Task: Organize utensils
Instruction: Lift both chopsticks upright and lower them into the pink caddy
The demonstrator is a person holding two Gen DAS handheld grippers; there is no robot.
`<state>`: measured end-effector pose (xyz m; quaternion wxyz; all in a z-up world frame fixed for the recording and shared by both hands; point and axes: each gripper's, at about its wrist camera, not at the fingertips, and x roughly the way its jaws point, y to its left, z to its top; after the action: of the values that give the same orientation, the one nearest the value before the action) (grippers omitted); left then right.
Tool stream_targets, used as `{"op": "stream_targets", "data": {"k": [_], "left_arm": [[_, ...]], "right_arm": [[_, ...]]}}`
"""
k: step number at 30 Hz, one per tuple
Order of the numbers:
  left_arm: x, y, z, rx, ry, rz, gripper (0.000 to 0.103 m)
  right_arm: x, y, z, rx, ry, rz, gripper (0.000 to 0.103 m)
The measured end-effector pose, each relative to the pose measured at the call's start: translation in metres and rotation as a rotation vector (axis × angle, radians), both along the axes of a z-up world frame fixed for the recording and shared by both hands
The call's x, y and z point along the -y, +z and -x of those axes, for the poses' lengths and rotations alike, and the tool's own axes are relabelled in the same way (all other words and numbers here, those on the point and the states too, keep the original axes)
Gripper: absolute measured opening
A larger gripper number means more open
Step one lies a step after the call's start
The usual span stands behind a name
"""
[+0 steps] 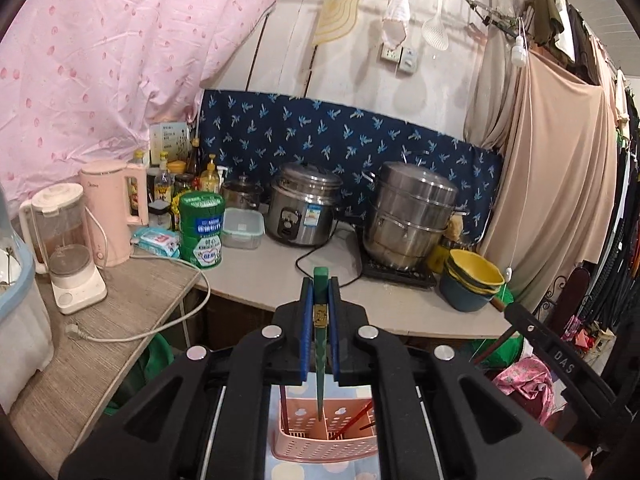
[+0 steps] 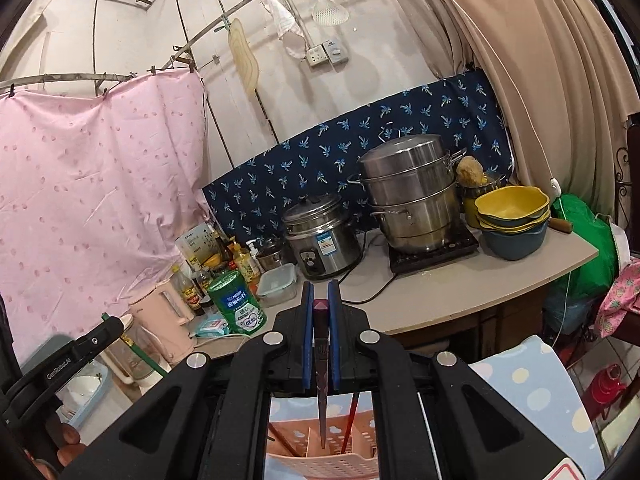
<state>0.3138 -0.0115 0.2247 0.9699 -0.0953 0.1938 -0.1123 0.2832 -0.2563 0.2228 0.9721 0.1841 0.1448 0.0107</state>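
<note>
The left gripper (image 1: 320, 300) is clamped on a green chopstick (image 1: 320, 360), which hangs tip-down below the jaws with its point just above, or barely inside, the pink perforated utensil basket (image 1: 324, 446). The right gripper (image 2: 320, 304) pinches a dark chopstick (image 2: 321, 376) the same way, its tip over the basket (image 2: 324, 466) directly beneath the tool.

The likeliest trouble is a tip landing on the thin divider wall between compartments, or catching in one of the basket's punched holes; a release then would leave the stick leaning or let it tip out. The red chopsticks (image 1: 354, 420) already lean across the compartment to the right of the green stick's tip (they could deflect a falling stick). Both chopsticks are slender, smooth and tapered, so a slightly off-centre pinch between the blue pads (image 1: 306, 320) may let one swivel. The two tools work close together over one small, light plastic basket, which a knock could shift on the dotted cloth (image 2: 532, 392).
</note>
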Motion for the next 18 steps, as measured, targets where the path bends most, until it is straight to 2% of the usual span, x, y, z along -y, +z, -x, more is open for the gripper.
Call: {"op": "stream_targets", "data": {"k": [5, 11, 12, 14, 15, 18], "left_arm": [[0.001, -0.031, -0.014, -0.060, -0.008, -0.008, 0.007], [-0.001, -0.056, -0.025, -0.125, -0.010, 0.005, 0.008], [-0.002, -0.058, -0.025, -0.130, -0.004, 0.006, 0.011], [-0.002, -0.061, -0.023, -0.131, 0.010, -0.002, 0.032], [-0.003, -0.061, -0.021, -0.130, 0.024, -0.010, 0.036], [-0.004, -0.062, -0.009, -0.125, 0.031, -0.027, 0.040]], "right_arm": [[0.002, -0.032, -0.030, -0.081, 0.025, -0.010, 0.007], [0.002, -0.069, -0.043, -0.153, 0.059, -0.032, 0.008], [0.001, -0.074, -0.044, -0.164, 0.068, -0.035, 0.008], [0.000, -0.079, -0.043, -0.166, 0.062, -0.024, 0.012], [-0.001, -0.079, -0.042, -0.166, 0.060, -0.015, 0.014], [-0.001, -0.080, -0.037, -0.165, 0.058, -0.003, 0.015]]}}
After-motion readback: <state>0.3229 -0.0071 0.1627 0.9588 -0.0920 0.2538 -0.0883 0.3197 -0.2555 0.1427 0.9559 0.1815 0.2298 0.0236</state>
